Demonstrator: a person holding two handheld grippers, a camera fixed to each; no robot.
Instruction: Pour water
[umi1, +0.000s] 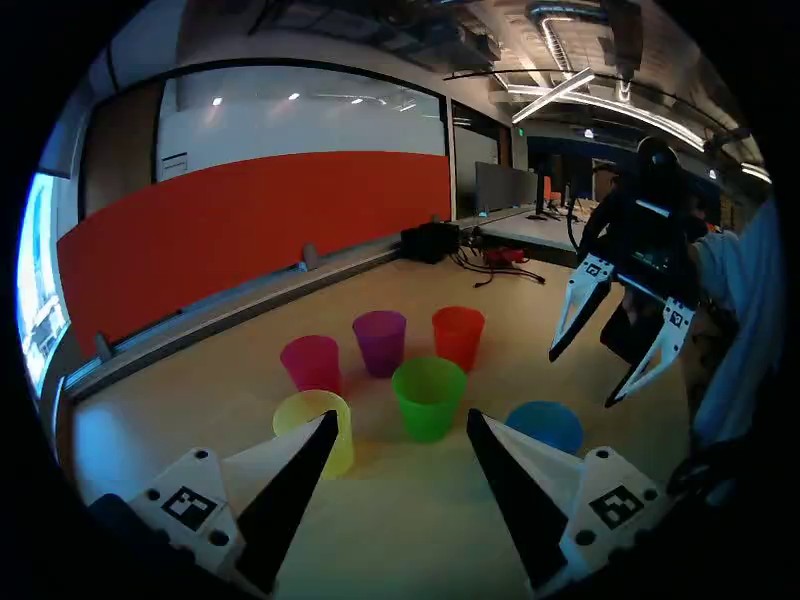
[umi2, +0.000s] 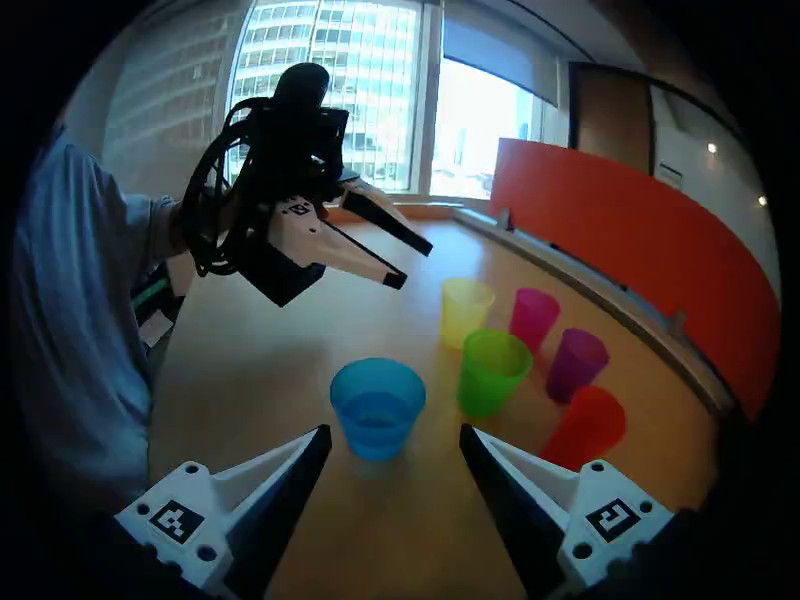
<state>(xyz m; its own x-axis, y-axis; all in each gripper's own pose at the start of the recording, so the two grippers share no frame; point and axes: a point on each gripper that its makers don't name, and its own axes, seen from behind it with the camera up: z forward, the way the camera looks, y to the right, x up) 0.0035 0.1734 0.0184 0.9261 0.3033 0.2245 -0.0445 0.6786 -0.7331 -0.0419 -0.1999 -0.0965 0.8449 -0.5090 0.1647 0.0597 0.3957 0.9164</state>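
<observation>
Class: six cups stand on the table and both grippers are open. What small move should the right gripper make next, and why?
Probably ease the right gripper forward until its open fingers straddle the blue cup, then close. That cup stands just ahead, centred between the fingers, apart from the other cups, and seems to hold water; nothing is gripped yet.

The counter (umi2: 250, 350) is pale, honey-toned wood. The six plastic cups on it are each a single plain colour: a blue cup (umi2: 378, 405), a green cup (umi2: 492, 370), a yellow cup (umi2: 466, 310), a pink cup (umi2: 533, 317), a purple cup (umi2: 577, 362) and a red-orange cup (umi2: 588, 428). The left hand-held gripper (umi1: 400, 414) and the right hand-held gripper (umi2: 395, 428) have white fingers with black inner faces (and black-and-white square markers (umi1: 190, 507)). Beyond the counter's edge the wall panel (umi1: 250, 220) is red-orange. The person's sleeve (umi2: 70, 300) is light blue.
</observation>
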